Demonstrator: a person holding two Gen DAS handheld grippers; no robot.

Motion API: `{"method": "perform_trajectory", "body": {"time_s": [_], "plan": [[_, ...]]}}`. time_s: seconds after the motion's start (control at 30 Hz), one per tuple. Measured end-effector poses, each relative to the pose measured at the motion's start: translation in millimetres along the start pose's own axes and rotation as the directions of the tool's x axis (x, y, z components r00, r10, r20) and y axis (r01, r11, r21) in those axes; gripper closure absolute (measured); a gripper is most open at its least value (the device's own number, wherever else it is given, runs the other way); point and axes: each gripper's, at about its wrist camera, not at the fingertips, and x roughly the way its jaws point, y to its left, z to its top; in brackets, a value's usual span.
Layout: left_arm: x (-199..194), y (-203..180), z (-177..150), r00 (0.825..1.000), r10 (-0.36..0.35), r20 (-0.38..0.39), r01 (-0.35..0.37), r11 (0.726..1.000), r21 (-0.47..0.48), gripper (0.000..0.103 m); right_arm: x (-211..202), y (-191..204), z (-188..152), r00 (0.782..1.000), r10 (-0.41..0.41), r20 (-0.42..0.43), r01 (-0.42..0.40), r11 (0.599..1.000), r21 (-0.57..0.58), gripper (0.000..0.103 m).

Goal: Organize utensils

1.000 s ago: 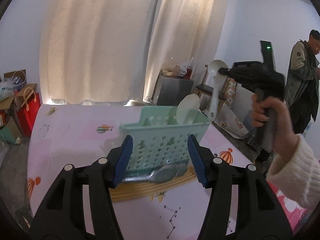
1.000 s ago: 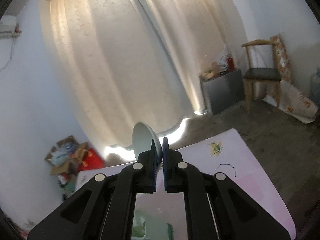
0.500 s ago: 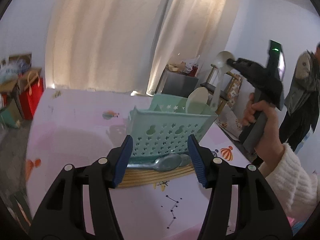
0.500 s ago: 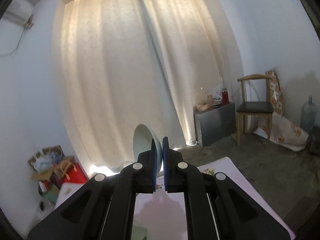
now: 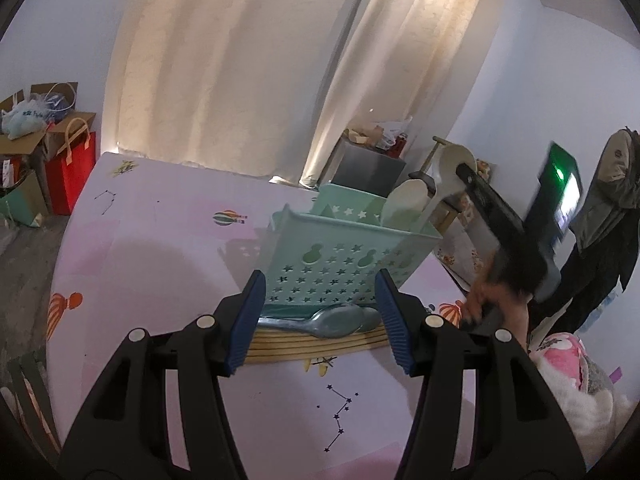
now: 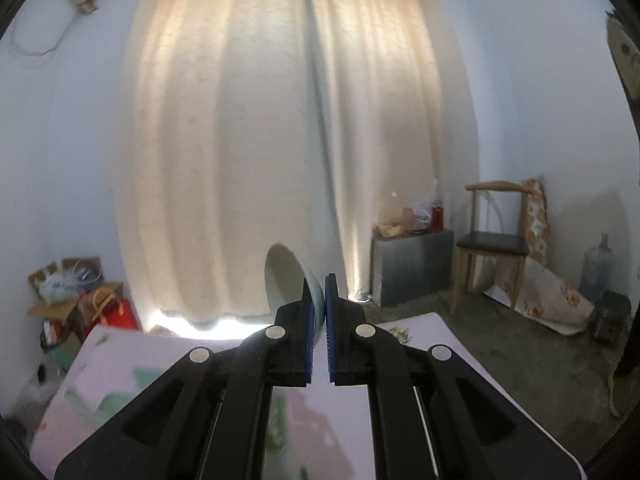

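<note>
The left hand-held gripper [image 5: 320, 320] stands about half open, its 2 blue pads [image 5: 245, 320] apart with nothing pressed between them, and points at the near wall of a mint-green perforated basket [image 5: 340, 264] on the counter [image 5: 160, 264], which carries a pale pink cover printed with balloons and star patterns. The basket leans toward the right of the left wrist view. At its near foot lie a bundle of pale wooden chopsticks [image 5: 312, 344] and, on top of them, a grey-blue spoon [image 5: 332, 318] lying flat; both sit between the left pads in the view without touching them. A cream-white ladle head [image 5: 404, 204] rises from the far right compartment of the basket. The right hand-held gripper [image 5: 466, 170] is closed on the bowl of a white spoon [image 5: 448, 172], held above the basket's right rim with the handle slanting down toward the basket; whether the handle tip touches the rim cannot be told. In the right wrist view the right hand-held gripper [image 6: 318, 308] shows its pads nearly together with the pale spoon bowl [image 6: 286, 280] clamped and projecting up to the left. A hand [image 5: 496, 300], blurred, grips the right tool's handle. A person in an olive jacket [image 5: 604, 216] stands at the right edge
</note>
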Motion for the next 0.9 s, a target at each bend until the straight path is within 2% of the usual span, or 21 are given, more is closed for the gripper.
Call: {"method": "perform_trajectory", "body": {"time_s": [0.1, 0.23, 0.37, 0.47, 0.5, 0.53, 0.6, 0.83, 0.9], "plan": [[-2.5, 1.4, -2.1, 1.0, 0.002, 0.0, -0.002, 1.0, -0.014, 0.05, -6.2, 6.9, -12.6, 0.998, 0.034, -0.044, -0.035, 0.999, -0.031, 0.097], [-6.1, -5.4, -3.5, 1.0, -0.001, 0.005, 0.001, 1.0, -0.002, 0.05, -3.3, 1.2, -27.8, 0.983, 0.08, -0.165, -0.078, 0.997, 0.023, 0.096], [-11.0, -11.0, -4.9, 1.0, 0.0, 0.013, -0.001, 1.0, 0.018, 0.05, -8.1, -3.1, -34.4, 0.976, 0.099, -0.194, -0.095, 0.995, 0.031, 0.095], [-14.5, -11.9, -5.7, 1.0, 0.003, 0.013, -0.004, 1.0, 0.012, 0.05, -9.6, -1.5, -30.1, 0.968, 0.113, -0.223, -0.114, 0.993, 0.006, 0.086], [-15.8, -12.3, -5.8, 1.0, 0.005, 0.011, -0.005, 1.0, 0.004, 0.049, -10.8, -2.1, -29.1, 0.965, 0.117, -0.234, -0.117, 0.993, 0.013, 0.072], [-17.2, -11.9, -6.3, 1.0, 0.008, 0.008, -0.007, 1.0, -0.01, 0.049, -11.2, -4.7, -27.5, 0.958, 0.136, -0.251, -0.131, 0.991, 0.038, 0.063], [-19.8, -10.4, -8.8, 1.0, 0.006, 0.008, -0.006, 1.0, -0.023, 0.049, -12.1, -9.3, -26.6, 0.944, 0.182, -0.276, -0.164, 0.983, 0.086, 0.063], [-28.4, -14.3, -18.1, 0.999, 0.035, -0.007, -0.035, 0.999, -0.001, 0.049, -36.3, -20.2, -27.6, 0.939, 0.192, -0.286, -0.159, 0.978, 0.134, 0.057], [-24.1, -6.4, -25.8, 0.998, 0.048, -0.032, -0.049, 0.999, -0.024, 0.049, -39.1, -29.5, -29.8, 0.923, 0.226, -0.312, -0.175, 0.967, 0.183, 0.053]]}}
